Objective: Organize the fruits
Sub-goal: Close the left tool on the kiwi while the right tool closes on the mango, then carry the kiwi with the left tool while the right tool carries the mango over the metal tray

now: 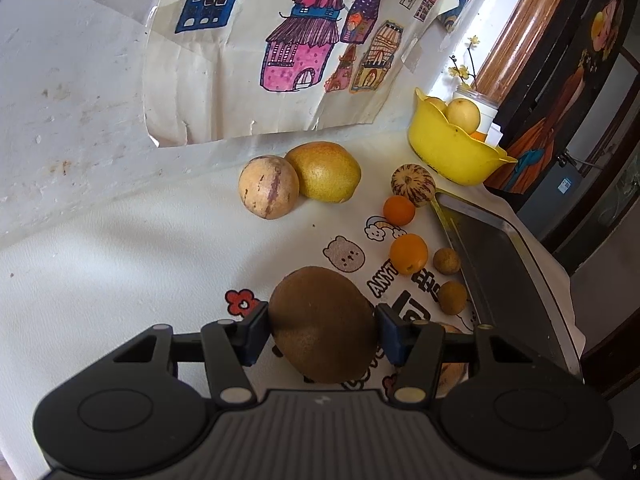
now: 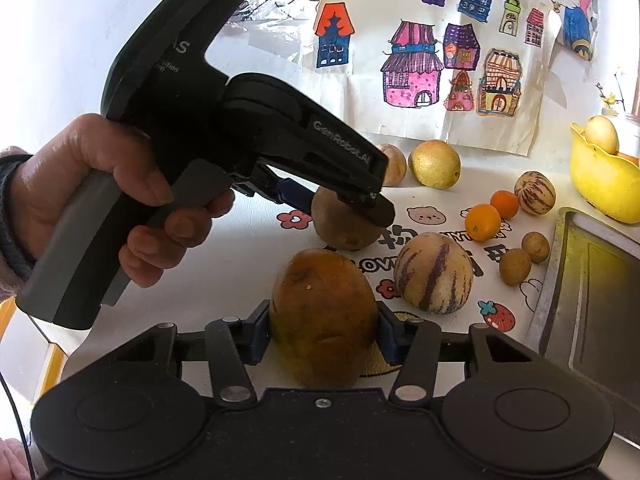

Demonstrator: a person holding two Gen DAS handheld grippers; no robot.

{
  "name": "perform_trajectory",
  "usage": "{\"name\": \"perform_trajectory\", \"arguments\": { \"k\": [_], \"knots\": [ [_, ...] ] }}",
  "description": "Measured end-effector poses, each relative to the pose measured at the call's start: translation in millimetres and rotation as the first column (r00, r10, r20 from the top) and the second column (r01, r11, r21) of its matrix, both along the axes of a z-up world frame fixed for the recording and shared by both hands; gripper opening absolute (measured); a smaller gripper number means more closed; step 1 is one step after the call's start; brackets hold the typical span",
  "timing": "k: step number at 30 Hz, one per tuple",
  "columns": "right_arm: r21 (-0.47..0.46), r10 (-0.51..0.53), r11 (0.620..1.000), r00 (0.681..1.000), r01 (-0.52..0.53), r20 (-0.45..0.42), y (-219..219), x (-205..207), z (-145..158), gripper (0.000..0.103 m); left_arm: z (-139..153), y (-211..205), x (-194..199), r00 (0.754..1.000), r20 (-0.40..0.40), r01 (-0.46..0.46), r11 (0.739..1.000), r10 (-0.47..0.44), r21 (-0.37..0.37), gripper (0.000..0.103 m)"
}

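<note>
Left tool [image 1: 322, 330]: angled down toward the counter, blue pads pressed against both flanks of a brown kiwi [image 1: 322, 326], jaws partway closed. My left hand [image 2: 108, 196] wraps its grey handle, fingers curled beneath, sleeve cuff at the wrist.

Right tool [image 2: 323, 330]: likewise pitched downward, pads clamped on either side of a brownish-orange fruit [image 2: 324, 316]. Hand bearing it not visible.

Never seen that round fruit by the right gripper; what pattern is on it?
Cream-yellow skin with purple stripes on the round fruit, clearest in the right wrist view.
</note>
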State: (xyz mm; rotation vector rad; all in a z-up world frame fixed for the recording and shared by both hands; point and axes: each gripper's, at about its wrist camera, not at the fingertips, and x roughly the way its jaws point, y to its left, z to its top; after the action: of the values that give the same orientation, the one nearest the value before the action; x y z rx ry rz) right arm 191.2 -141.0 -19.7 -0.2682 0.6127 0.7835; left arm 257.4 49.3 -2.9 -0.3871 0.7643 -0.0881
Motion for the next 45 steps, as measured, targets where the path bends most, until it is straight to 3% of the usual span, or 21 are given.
{"name": "perform_trajectory", "arguments": {
  "k": [7,18,27,32,36,39,45],
  "knots": [
    [0.053,-0.035,0.998,0.999,0.035,0.007,-25,-13,6,0.054,14,-9,-11,1.0,0.024,0.013,0.999,-0.014,0.053,0.06],
    [0.141,-0.203,0.97,0.979,0.197,0.031,-104,-36,34,0.054,41,-49,-15,0.997,0.043,0.058,0.994,-0.062,0.088,0.06],
    [0.152,-0.338,0.933,0.939,0.326,0.063,-167,-21,46,0.054,62,-90,9,0.993,0.072,0.094,0.994,-0.098,0.049,0.06],
    [0.13,-0.369,0.925,0.926,0.357,0.083,-193,11,59,0.054,69,-115,44,0.99,0.09,0.11,0.993,-0.113,0.038,0.06],
    [0.103,-0.384,0.921,0.92,0.376,0.076,-207,58,64,0.054,69,-133,79,0.985,0.117,0.122,0.992,-0.123,0.019,0.06],
    [0.084,-0.4,0.915,0.913,0.394,0.075,-215,95,59,0.054,65,-150,105,0.979,0.15,0.13,0.989,-0.138,0.066,0.06],
    [0.022,-0.392,0.92,0.914,0.392,0.105,-219,164,37,0.054,46,-172,154,0.976,0.143,0.16,0.985,-0.167,0.063,0.06]
  ]
}}
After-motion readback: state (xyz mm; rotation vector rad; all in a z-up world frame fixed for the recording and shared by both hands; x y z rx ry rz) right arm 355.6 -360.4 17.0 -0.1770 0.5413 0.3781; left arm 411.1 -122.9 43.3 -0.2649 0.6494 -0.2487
